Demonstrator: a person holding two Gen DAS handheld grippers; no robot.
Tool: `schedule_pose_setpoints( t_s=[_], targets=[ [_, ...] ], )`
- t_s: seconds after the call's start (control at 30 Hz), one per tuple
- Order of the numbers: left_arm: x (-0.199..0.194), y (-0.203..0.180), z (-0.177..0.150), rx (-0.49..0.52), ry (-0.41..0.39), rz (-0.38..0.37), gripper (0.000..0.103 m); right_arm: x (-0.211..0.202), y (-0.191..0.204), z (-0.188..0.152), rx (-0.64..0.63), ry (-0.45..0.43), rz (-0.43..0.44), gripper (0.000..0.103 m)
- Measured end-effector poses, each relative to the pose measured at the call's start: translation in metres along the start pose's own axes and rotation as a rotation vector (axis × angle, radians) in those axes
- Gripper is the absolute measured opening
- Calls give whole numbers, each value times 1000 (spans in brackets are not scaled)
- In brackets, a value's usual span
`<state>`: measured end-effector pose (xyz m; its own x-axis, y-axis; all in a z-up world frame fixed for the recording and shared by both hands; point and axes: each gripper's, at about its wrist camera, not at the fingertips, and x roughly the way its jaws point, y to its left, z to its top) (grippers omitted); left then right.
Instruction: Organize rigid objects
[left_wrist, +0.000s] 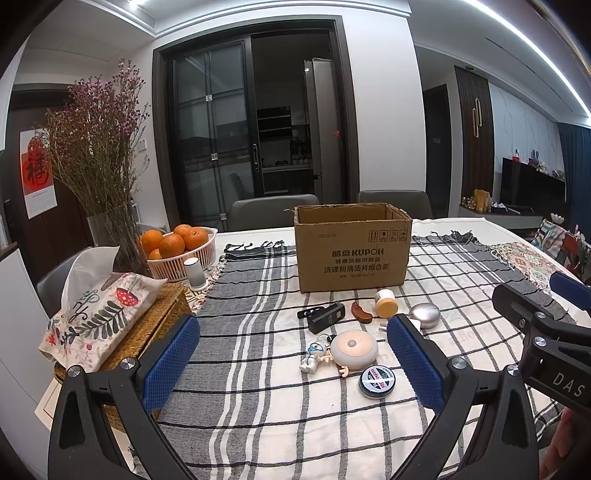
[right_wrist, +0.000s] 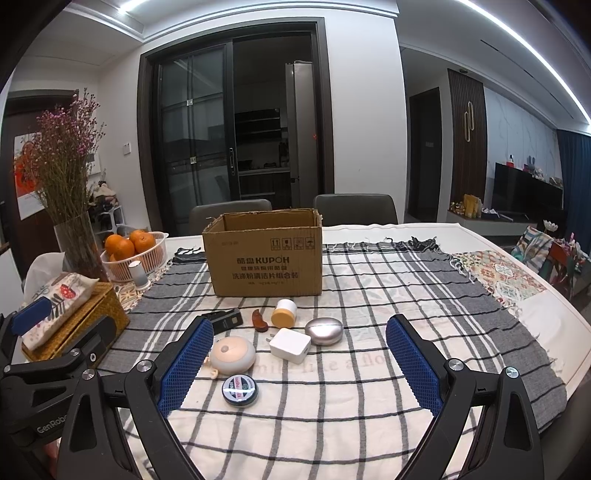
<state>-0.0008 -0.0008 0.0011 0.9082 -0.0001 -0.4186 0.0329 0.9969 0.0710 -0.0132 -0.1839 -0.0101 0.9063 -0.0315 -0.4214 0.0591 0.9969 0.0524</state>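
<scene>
An open cardboard box (left_wrist: 352, 247) (right_wrist: 264, 253) stands mid-table on a checked cloth. In front of it lie small items: a black device (left_wrist: 325, 316) (right_wrist: 226, 319), a brown wooden piece (left_wrist: 361, 313) (right_wrist: 259, 320), a small jar (left_wrist: 386, 302) (right_wrist: 284, 313), a silver oval case (left_wrist: 424, 315) (right_wrist: 324, 331), a white charger (right_wrist: 290, 345), a pink round light (left_wrist: 354, 349) (right_wrist: 232, 354), a toy figure keychain (left_wrist: 314, 356) and a round tin (left_wrist: 376, 381) (right_wrist: 240, 390). My left gripper (left_wrist: 293, 350) is open above the cloth. My right gripper (right_wrist: 299, 354) is open too, with nothing between its fingers.
At the left stand a tissue pouch on a wicker box (left_wrist: 107, 317) (right_wrist: 74, 310), a basket of oranges (left_wrist: 181, 251) (right_wrist: 133, 254), a small white cylinder (left_wrist: 194, 271) and a vase of dried flowers (left_wrist: 110, 229) (right_wrist: 75, 243). Two chairs (left_wrist: 273, 210) sit behind the table.
</scene>
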Motion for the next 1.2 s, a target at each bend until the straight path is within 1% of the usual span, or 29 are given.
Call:
schedule_pose_setpoints(
  t_s=[0.57,0.7,0.83,1.0,1.1,1.2],
  targets=[
    [2,0,-1,7,5,2,103,1,0,-1,-1,5,2,96],
    [3,1,-1,14,12,7,103,3,2,-3,-2,13,9,96],
    [7,5,-5,-2,12,10,103,9,4,-6,7,27,25,96],
    [20,15,-13,6,44,14,103,25,13,-13,5,60,48,96],
    [31,18,-19,23,115,21,103,37,19,-19,0,83,56,95],
    [43,21,-25,53,132,20,103,52,26,-27,-15,119,59,95]
  ],
)
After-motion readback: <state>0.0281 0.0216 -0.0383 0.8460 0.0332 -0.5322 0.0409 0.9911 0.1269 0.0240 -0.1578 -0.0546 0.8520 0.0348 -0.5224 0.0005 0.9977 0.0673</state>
